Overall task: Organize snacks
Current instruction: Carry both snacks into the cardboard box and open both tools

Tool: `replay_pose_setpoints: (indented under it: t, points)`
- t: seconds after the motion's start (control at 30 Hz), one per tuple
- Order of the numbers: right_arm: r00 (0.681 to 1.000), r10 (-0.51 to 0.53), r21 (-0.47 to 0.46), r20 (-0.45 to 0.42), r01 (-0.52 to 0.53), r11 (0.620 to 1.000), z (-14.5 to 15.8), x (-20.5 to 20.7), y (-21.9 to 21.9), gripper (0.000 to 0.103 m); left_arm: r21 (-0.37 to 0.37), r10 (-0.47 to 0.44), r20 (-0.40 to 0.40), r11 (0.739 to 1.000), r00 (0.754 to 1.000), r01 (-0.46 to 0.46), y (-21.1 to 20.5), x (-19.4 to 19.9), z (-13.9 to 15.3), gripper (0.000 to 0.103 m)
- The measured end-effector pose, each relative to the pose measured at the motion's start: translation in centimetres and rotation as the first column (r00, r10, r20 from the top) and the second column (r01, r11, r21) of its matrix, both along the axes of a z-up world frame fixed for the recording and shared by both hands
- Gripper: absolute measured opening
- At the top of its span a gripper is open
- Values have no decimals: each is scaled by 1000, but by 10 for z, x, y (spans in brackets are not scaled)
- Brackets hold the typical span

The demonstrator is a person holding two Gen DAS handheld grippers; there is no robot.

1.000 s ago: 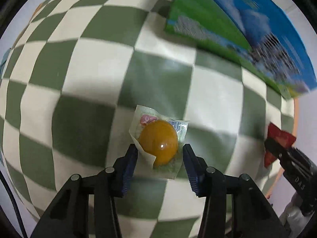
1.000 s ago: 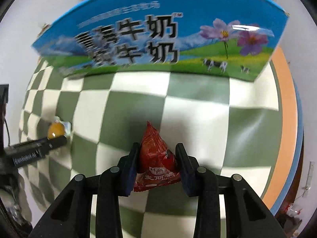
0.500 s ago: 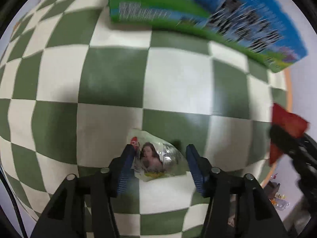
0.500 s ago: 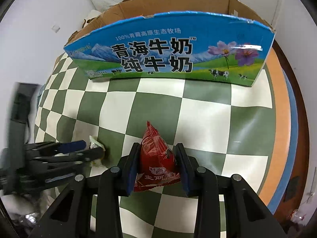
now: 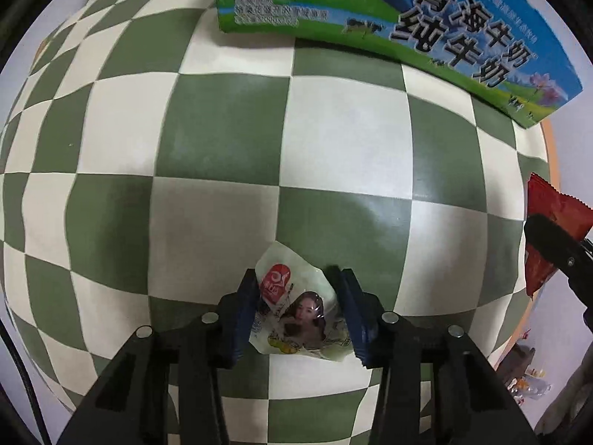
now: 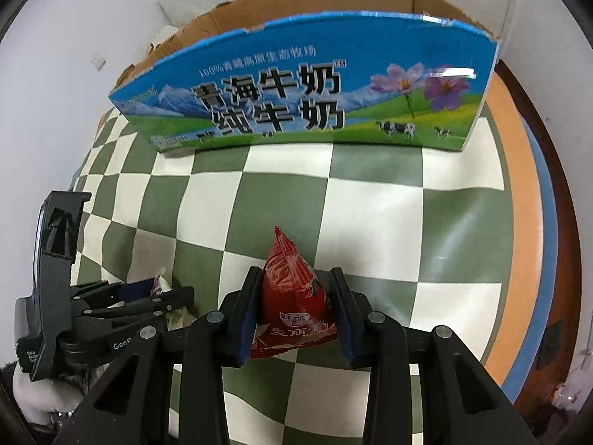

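Observation:
My left gripper points straight down over the checked cloth, its jaws closing on a clear-wrapped snack packet with a red logo and a printed portrait; the pads press its sides. In the right wrist view the same gripper shows at lower left with the packet peeking out. My right gripper is shut on a red triangular snack packet, held above the cloth. That red packet also appears at the right edge of the left wrist view. An open blue-and-green milk carton box stands at the far side.
The green-and-white checked cloth covers a round table with an orange and blue rim. The box lies ahead of both grippers. A white wall stands behind it. Small clutter lies on the floor at lower right.
My left gripper has carried its packet across the cloth toward the box, and the packet now shows its printed side instead of the yellow snack. My right gripper rose a little, still gripping the red packet.

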State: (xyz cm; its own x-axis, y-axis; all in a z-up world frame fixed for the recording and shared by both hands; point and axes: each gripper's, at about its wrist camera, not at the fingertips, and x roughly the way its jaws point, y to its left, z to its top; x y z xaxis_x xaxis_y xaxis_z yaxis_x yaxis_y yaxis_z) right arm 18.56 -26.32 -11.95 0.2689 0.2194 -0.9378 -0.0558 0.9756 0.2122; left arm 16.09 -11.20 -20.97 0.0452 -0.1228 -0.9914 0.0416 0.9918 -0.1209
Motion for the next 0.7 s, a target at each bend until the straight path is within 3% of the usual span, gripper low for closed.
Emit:
replay_pose_setpoints:
  t: [0.13,0.33,0.43,0.47,0.57,0.7]
  points:
    - [1000,-2,15,19,2,1000,10,1,-3,39,-32,35,25,999,999,-35,13,1,24,41]
    - [998,-5,58,61,1,998,38,6,-7,39,-137,31,141,991,990,-12,2,33,98,41]
    - [993,-9,72,117,1,997,66,18,-13,39,-181,10,211,983,977,29,0,67,136,41]
    - [990,-12,75,140,1,997,78,25,-17,39,-193,8,230,980,973,38,3,99,144,41]
    - [980,-20,70,199,7,998,108,48,-27,39,-196,-14,290,978,957,73,-10,135,173,41]
    - [967,-32,32,252,25,999,134,86,-43,39,-141,-35,341,986,940,87,-16,179,185,41]
